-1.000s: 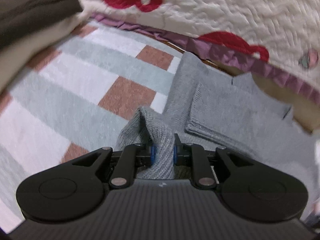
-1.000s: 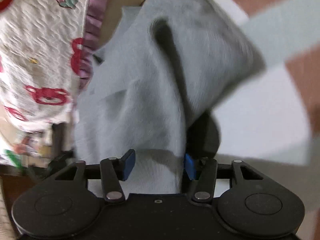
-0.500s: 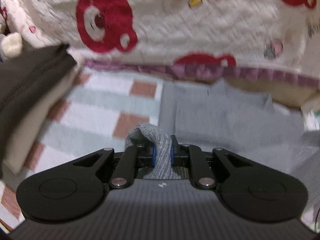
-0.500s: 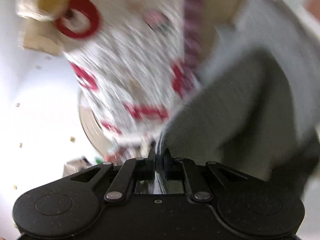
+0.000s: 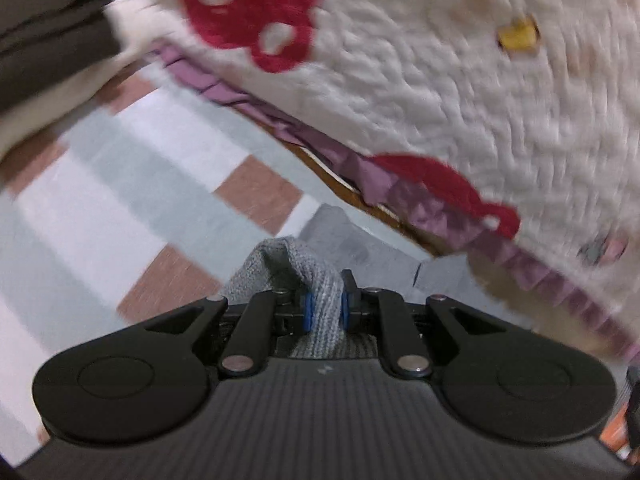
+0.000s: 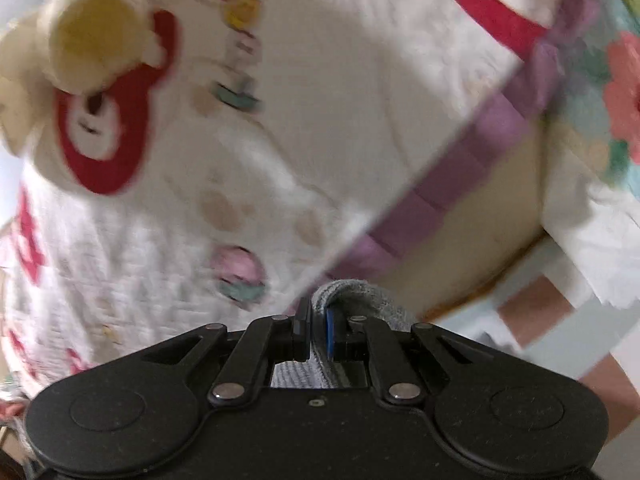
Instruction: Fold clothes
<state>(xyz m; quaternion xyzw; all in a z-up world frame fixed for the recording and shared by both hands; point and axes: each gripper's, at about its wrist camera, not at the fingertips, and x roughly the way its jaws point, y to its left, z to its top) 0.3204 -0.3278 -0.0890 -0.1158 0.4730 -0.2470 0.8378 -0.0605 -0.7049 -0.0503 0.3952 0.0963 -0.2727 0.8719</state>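
A grey knit sweater (image 5: 320, 276) is pinched between the blue pads of my left gripper (image 5: 325, 312), which is shut on a fold of it. More of the sweater lies low beyond the fingers, near the bed's edge. My right gripper (image 6: 318, 330) is shut on another grey knit fold of the sweater (image 6: 360, 296), held up and facing the quilt. Most of the sweater is hidden below both grippers.
A white quilt with red bear prints (image 5: 460, 80) and a purple frill (image 5: 420, 204) hangs over the bed side. A striped rug with brown blocks (image 5: 168, 216) covers the floor. Folded dark and cream clothes (image 5: 44, 52) are stacked at the far left. A plush toy (image 6: 84, 36) sits on the quilt.
Both grippers lifted the sweater. The right gripper closed on the knit and swung up from the spread sweater to face the quilt. The left view tilted, and less sweater shows.
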